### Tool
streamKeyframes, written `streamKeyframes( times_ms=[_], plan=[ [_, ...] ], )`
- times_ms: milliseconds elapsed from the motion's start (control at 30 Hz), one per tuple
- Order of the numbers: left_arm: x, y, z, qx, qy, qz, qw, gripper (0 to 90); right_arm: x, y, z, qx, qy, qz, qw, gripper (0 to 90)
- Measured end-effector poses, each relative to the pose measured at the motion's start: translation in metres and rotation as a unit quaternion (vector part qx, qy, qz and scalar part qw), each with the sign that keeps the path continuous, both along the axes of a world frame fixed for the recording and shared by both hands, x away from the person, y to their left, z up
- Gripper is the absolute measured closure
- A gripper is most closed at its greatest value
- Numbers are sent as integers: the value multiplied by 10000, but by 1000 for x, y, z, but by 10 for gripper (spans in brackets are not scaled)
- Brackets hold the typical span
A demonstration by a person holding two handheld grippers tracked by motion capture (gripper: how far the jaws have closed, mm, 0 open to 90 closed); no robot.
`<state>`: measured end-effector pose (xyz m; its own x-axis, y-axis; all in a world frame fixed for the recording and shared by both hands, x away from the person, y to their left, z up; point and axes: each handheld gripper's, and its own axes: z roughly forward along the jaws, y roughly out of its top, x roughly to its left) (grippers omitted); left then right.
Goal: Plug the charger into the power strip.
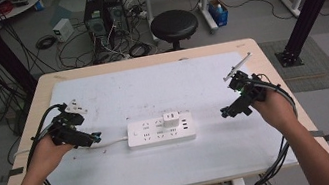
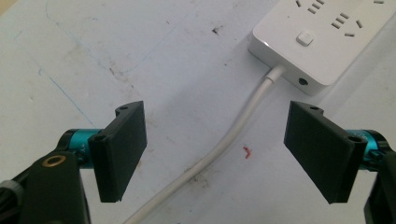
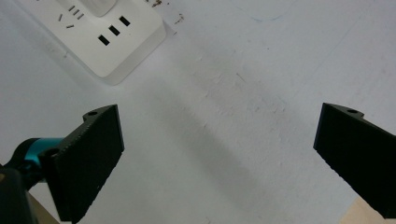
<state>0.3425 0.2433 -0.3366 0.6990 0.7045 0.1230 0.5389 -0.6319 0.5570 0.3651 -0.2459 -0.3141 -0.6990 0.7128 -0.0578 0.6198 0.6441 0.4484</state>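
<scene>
A white power strip (image 1: 160,130) lies in the middle of the white mat (image 1: 102,98), with a white charger plug (image 1: 171,119) seated in its upper row. Its white cord (image 1: 114,142) runs left toward my left gripper (image 1: 94,136), which is open and hovers just left of the strip. In the left gripper view the cord (image 2: 224,144) passes between the open jaws and the strip's end (image 2: 317,42) with its button lies ahead. My right gripper (image 1: 229,111) is open to the right of the strip. The strip's USB corner (image 3: 107,37) shows in the right gripper view.
The mat covers most of a wooden table (image 1: 270,69). Behind the table stand a black stool (image 1: 174,25), computer towers (image 1: 103,14) and tangled cables on the floor. Cables trail from both grippers off the near edge.
</scene>
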Motion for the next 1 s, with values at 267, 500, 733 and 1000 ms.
streamKeyframes(
  times_ms=[267, 500, 733, 1000],
  plan=[
    [0, 4, -5, -63, 29, 65, 10000, 213, 2, 2, -7, 27, 35, 112, 9999, 10],
    [1, 4, -7, -58, 28, 74, 10000, 213, 1, 0, -14, 45, 85, 77, 9999, 10],
    [1, 3, -7, -53, 18, 68, 10000, 213, -1, -2, -18, 59, 104, 84, 9999, 10],
    [1, 4, -10, -75, 14, 87, 9999, 213, -4, -5, -24, 86, 131, 51, 9999, 10]
  ],
)
